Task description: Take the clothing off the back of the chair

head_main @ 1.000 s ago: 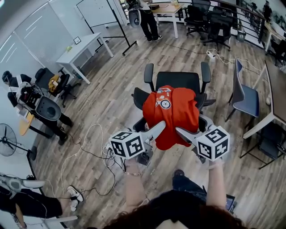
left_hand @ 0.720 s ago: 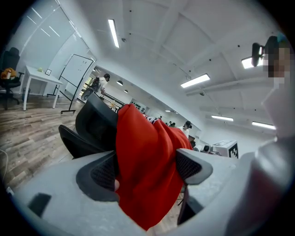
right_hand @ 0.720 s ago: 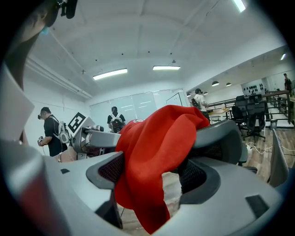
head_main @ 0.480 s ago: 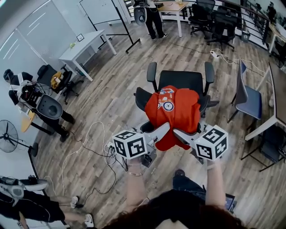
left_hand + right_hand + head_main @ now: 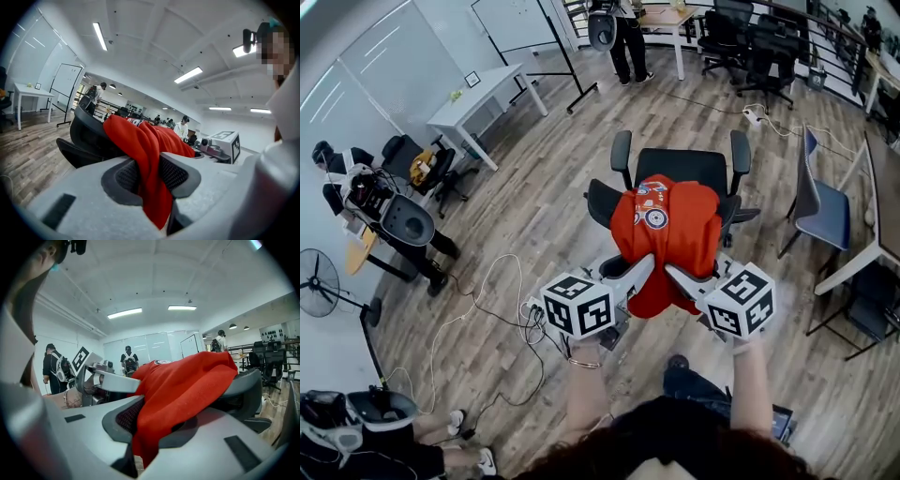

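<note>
A red garment (image 5: 666, 234) with a round printed badge hangs over the back of a black office chair (image 5: 677, 167). My left gripper (image 5: 640, 270) is at the garment's lower left hem and my right gripper (image 5: 677, 274) at its lower right hem. Both pairs of jaws are closing, with cloth between them. In the left gripper view the red garment (image 5: 140, 136) is pinched between the dark pads of the left gripper (image 5: 150, 174). The right gripper view shows the garment (image 5: 187, 380) squeezed in the right gripper (image 5: 149, 423) the same way.
A blue chair (image 5: 820, 202) and a desk edge (image 5: 877, 197) stand to the right. Cables (image 5: 487, 300) trail over the wooden floor at the left. A white table (image 5: 478, 98) is at the back left, and a person (image 5: 623, 33) stands behind the chair.
Both grippers' jaws have gone from wide open around the hem to closed on the red cloth. The grippers have shifted only slightly.
</note>
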